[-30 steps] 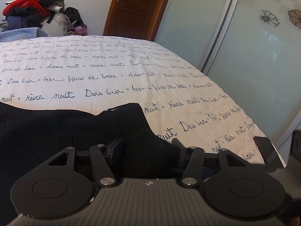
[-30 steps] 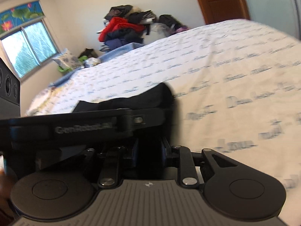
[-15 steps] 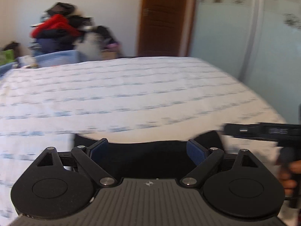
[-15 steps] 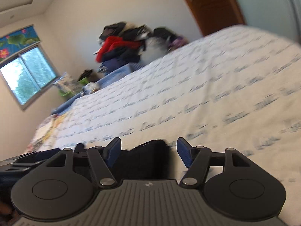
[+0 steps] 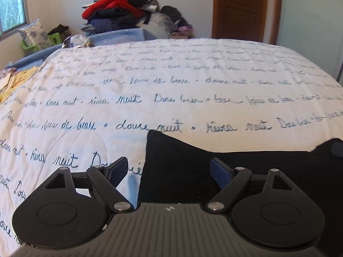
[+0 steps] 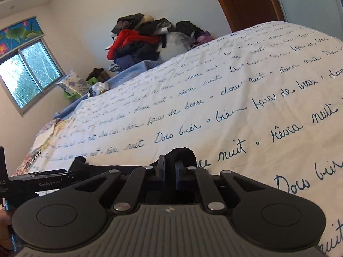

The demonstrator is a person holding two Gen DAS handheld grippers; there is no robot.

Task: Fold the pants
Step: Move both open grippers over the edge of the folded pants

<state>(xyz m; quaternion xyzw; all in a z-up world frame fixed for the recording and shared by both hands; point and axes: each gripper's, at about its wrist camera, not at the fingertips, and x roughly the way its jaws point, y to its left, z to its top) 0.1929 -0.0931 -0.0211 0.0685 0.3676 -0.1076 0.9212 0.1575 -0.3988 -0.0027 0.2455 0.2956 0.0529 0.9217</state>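
Note:
The black pants [image 5: 193, 167] lie on the white bedspread with blue handwriting [image 5: 171, 81]. In the left wrist view my left gripper [image 5: 169, 171] is open, its blue pads wide apart over the left edge of the pants, with one corner of the cloth between them. In the right wrist view my right gripper [image 6: 169, 171] is shut on a bunched fold of the pants [image 6: 184, 153]. The left gripper's body shows at the left of the right wrist view [image 6: 42, 184].
A pile of clothes [image 5: 120, 10] sits beyond the bed's far side, with a blue basket [image 5: 126, 35]. A wooden door [image 5: 240, 8] and frosted wardrobe panels [image 5: 310, 17] stand at the back right. A window [image 6: 27, 72] is at the left.
My right gripper opened, then shut on a fold of the pants. My left gripper opened and moved to the left edge of the pants.

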